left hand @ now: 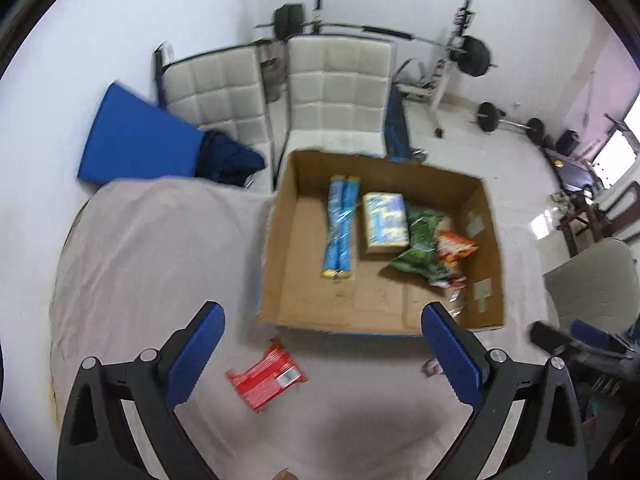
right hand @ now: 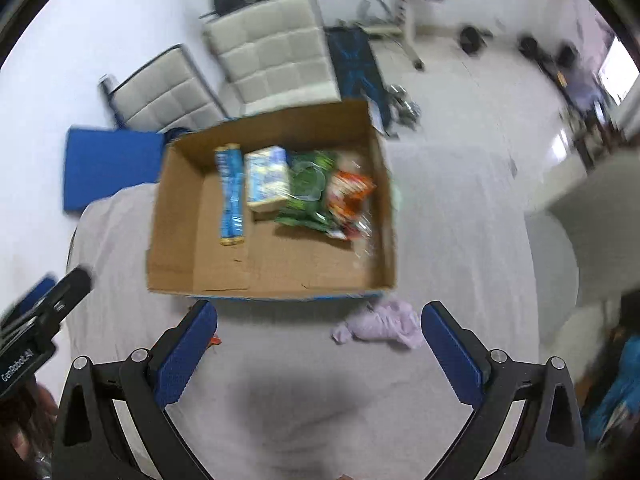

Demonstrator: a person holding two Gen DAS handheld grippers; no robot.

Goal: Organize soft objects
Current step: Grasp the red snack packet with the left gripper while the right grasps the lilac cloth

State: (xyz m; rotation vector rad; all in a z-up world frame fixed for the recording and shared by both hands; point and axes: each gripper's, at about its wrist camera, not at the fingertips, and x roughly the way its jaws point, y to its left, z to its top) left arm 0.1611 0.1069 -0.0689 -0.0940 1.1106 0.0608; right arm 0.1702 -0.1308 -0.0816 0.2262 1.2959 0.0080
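An open cardboard box (left hand: pixel 280 256) (right hand: pixel 176 232) sits on a table with a light cloth. Inside lie a blue tube pack (left hand: pixel 340 228) (right hand: pixel 231 196), a pale tissue pack (left hand: pixel 386 220) (right hand: pixel 267 178), a green bag (left hand: pixel 420 248) (right hand: pixel 308 196) and an orange bag (left hand: pixel 454 250) (right hand: pixel 350 192). A red packet (left hand: pixel 266 376) lies on the cloth in front of the box, just ahead of my open, empty left gripper (left hand: pixel 324 356). A small lilac cloth (right hand: pixel 384 324) lies before the box, between the fingertips of my open, empty right gripper (right hand: pixel 318 344).
Two white padded chairs (left hand: pixel 336 92) (right hand: pixel 272 48) stand behind the table, with a blue mat (left hand: pixel 132 140) (right hand: pixel 108 164) at the left. Weight equipment (left hand: pixel 472 56) stands at the back. The other gripper shows at each view's edge (left hand: pixel 576 340) (right hand: pixel 40 312).
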